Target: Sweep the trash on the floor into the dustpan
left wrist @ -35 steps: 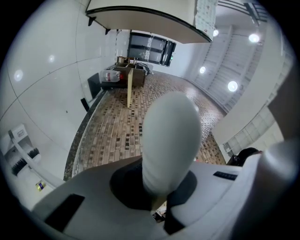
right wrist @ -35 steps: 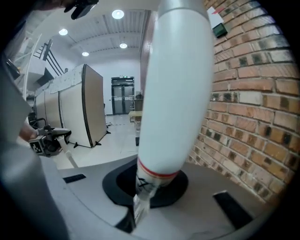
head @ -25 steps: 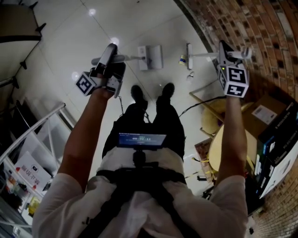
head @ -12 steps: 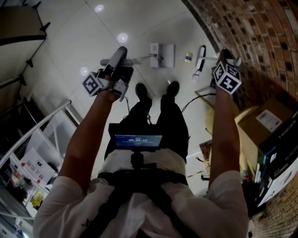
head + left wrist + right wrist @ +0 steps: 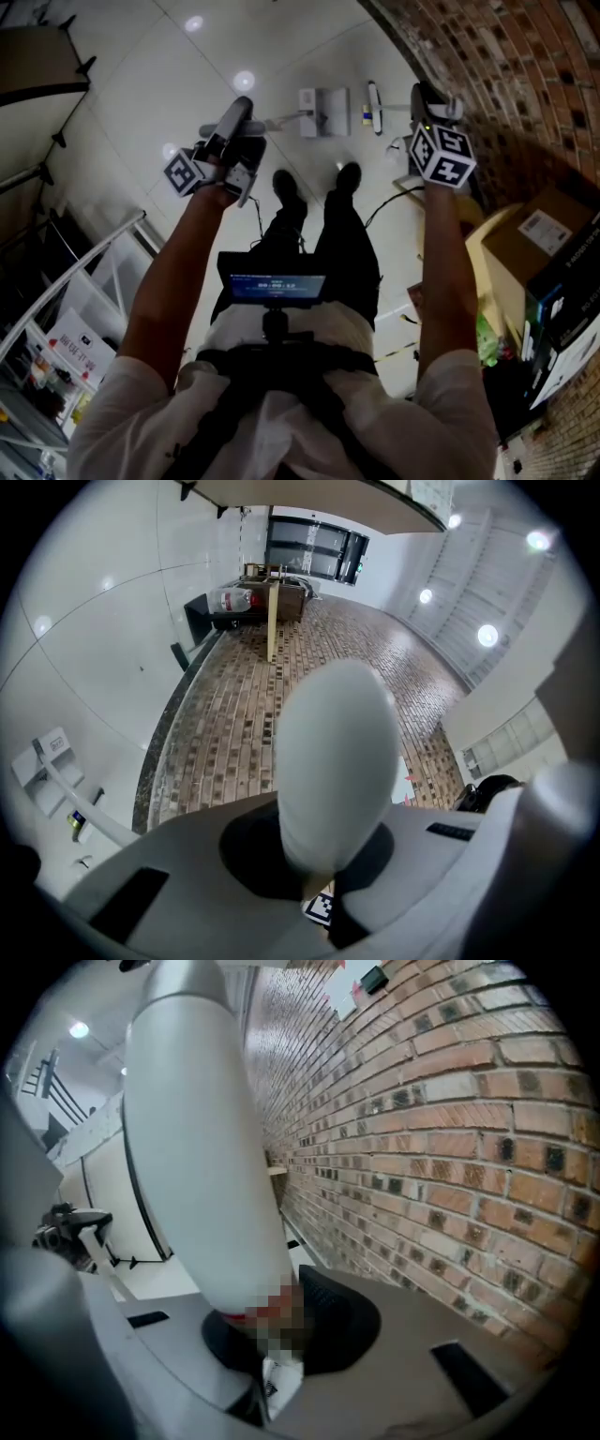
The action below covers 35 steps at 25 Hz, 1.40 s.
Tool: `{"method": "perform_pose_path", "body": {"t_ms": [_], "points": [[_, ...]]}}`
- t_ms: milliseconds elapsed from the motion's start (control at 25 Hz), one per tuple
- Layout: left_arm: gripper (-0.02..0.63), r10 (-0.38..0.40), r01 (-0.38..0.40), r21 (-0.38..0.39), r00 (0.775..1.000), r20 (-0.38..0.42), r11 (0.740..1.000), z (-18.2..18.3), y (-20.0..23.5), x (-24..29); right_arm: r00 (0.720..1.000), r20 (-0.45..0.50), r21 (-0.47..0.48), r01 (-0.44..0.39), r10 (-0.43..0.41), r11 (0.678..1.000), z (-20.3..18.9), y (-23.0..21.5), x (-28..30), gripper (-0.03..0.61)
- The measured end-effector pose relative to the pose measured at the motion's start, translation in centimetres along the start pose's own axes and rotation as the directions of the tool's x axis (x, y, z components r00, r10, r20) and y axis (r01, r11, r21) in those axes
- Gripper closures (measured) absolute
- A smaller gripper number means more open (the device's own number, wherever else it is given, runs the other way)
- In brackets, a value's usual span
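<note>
Now left gripper [image 5: 236, 114] clamps the dustpan handle [image 5: 336, 761]; right gripper [image 5: 427, 97] (jaws just easing apart) holds the broom handle [image 5: 202, 1147]

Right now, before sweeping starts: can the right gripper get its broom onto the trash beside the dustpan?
Probably yes. The right gripper holds the broom handle between its jaws, which have just been opening slightly; the broom head is right beside the trash, nothing between.

White dustpan [image 5: 325, 111] on floor [image 5: 187, 84], trash [image 5: 367, 116] between it and broom [image 5: 375, 97]
</note>
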<state>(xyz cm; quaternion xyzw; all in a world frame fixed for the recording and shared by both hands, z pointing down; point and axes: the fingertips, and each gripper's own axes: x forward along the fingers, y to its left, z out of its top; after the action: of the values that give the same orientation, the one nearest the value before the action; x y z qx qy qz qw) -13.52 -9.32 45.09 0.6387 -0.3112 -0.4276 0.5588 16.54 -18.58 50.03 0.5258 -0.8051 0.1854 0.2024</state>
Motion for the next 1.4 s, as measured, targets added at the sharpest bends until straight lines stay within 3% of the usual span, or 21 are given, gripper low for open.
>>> {"method": "perform_pose_path", "body": {"t_ms": [120, 200, 280, 400, 560, 720, 920, 1120, 1240, 1320, 1400], "points": [[0.610, -0.020, 0.020, -0.005, 1.000, 0.005, 1.000, 0.3, -0.5, 0.3, 0.998, 0.039, 0.060, -0.053, 0.051, 0.997, 0.7, 0.8, -2.0, 0.554], [0.611, -0.021, 0.021, -0.005, 1.000, 0.000, 1.000, 0.3, -0.6, 0.4, 0.996, 0.071, 0.143, -0.055, 0.045, 0.988, 0.8, -0.1, -3.5, 0.554], [0.611, -0.008, 0.007, -0.002, 1.000, -0.009, 1.000, 0.3, -0.2, 0.0, 0.996, 0.086, 0.162, -0.031, 0.017, 0.986, 0.9, -1.0, -5.1, 0.571], [0.611, -0.016, 0.016, -0.007, 1.000, -0.010, 1.000, 0.1, -0.4, -0.3, 0.996, 0.093, 0.085, 0.001, -0.009, 0.996, 1.7, -1.4, -7.4, 0.578], [0.611, -0.054, 0.053, -0.023, 0.997, -0.048, 0.998, -0.9, -1.1, -0.2, 0.990, 0.132, 0.067, 0.039, -0.047, 0.997, 3.1, -2.8, -10.7, 0.578], [0.611, -0.073, 0.070, -0.038, 0.994, -0.081, 0.997, -2.4, -1.3, 0.5, 0.982, 0.136, 0.004, 0.129, -0.128, 0.992, 4.0, -6.0, -14.1, 0.578], [0.611, -0.065, 0.062, -0.030, 0.990, -0.122, 0.998, -4.8, -1.2, 2.2, 0.961, 0.081, -0.120, 0.273, -0.265, 0.955, 3.0, -10.5, -16.7, 0.578], [0.611, -0.040, 0.033, -0.041, 0.981, -0.189, 0.999, -7.5, -0.4, 3.6, 0.936, -0.004, -0.194, 0.346, -0.353, 0.918, -1.0, -13.3, -16.5, 0.578], [0.611, 0.005, -0.012, -0.032, 0.979, -0.203, 0.999, -7.8, 0.8, 3.3, 0.902, -0.106, -0.109, 0.408, -0.419, 0.906, -6.9, -15.0, -15.2, 0.574], [0.611, 0.021, -0.028, -0.031, 0.979, -0.202, 0.999, -7.8, 1.2, 3.1, 0.868, -0.148, 0.015, 0.481, -0.474, 0.877, -10.5, -15.9, -14.9, 0.569], [0.611, 0.025, -0.032, -0.030, 0.978, -0.207, 0.999, -7.8, 1.2, 3.0, 0.854, -0.147, 0.156, 0.518, -0.499, 0.841, -11.7, -16.1, -14.9, 0.565]]}}
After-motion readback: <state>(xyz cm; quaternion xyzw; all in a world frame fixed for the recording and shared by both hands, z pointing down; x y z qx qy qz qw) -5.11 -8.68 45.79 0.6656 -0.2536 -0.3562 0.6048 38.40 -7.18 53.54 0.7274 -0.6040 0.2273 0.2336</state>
